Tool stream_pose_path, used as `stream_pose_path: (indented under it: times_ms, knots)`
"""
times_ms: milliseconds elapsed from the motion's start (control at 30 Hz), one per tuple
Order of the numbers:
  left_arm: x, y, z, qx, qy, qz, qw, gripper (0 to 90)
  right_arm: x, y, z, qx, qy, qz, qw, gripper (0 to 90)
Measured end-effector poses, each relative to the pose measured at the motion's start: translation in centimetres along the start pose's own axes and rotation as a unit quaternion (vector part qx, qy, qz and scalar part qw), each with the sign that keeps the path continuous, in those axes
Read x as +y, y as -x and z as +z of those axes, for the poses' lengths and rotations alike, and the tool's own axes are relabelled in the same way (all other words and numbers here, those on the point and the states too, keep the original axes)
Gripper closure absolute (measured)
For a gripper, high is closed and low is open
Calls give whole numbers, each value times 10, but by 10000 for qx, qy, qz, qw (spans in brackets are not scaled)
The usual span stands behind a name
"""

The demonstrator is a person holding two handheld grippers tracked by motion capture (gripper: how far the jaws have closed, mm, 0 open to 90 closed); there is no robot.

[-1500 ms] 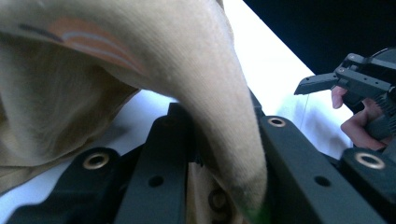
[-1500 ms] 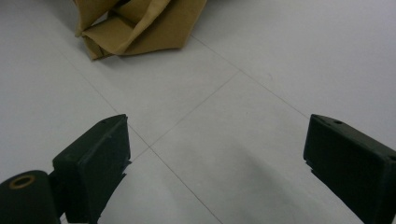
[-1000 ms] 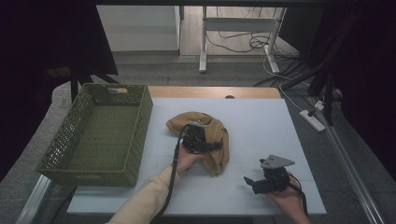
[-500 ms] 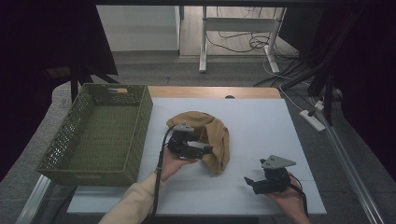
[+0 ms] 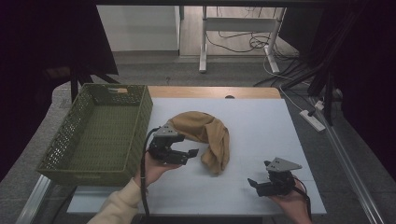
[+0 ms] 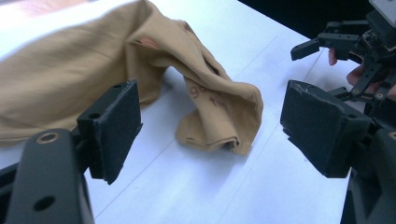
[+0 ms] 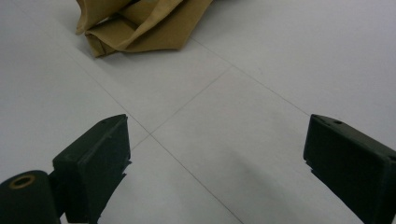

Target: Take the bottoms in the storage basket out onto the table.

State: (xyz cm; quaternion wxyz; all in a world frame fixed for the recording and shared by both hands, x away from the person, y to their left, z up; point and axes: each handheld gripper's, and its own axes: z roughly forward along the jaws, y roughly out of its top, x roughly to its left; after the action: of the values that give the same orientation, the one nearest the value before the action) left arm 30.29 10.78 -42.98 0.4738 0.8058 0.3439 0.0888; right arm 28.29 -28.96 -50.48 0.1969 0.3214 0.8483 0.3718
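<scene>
Basket (image 5: 100, 135) of olive-green plastic lattice sits at the left edge of the white surface (image 5: 261, 121), rectangular with sloping perforated walls; no objects are visible on its woven-looking floor, and a small tan tag sits on its far rim. Just right of it, near the middle of the surface, lies the tan cloth (image 5: 205, 135), a soft matte garment bunched into a curved, rumpled mound with one limp folded end trailing toward the person; faint reddish marks show on a fold in the left gripper view (image 6: 205, 100). The left claw (image 5: 180, 153) hangs just beside the cloth's near-left side, its jaws having just been opening, now spread wide and released with nothing between the flat black pads (image 6: 114, 126), the cloth lying beyond them. The right claw (image 5: 260, 179) rests low near the front right corner, well apart from the cloth, its blocky black jaws likewise parted over bare white surface crossed by thin seam lines (image 7: 187, 112).
</scene>
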Motion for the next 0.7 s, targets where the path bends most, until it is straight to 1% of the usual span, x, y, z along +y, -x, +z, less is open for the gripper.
stream_pose_path:
  times_ms: [67, 167, 267, 333, 433, 533, 700]
  knots:
    - [-3, -1, -12, 34, 121, -28, 9999, 210, 0, -1, -1, -11, 10, 9, 10000, 71]
    - [-11, -3, -29, 165, 238, -90, 9995, 215, 1, -2, -2, -20, 30, -35, 10000, 71]
    - [-20, -6, -47, 318, 323, -133, 9989, 217, 1, -3, -2, -22, 33, -61, 10000, 71]
    - [-27, -8, -61, 443, 370, -123, 9983, 220, 1, -3, -3, -24, 72, -61, 10000, 71]
    - [-36, -11, -74, 559, 378, -147, 9976, 220, 2, -3, -4, -20, 108, -70, 9999, 71]
    - [-47, -16, -86, 658, 362, -225, 9969, 220, 2, -3, -3, -16, 144, -84, 9999, 71]
    - [-62, -21, -97, 773, 327, -299, 9960, 220, 4, -4, -6, -1, 253, -93, 9996, 73]
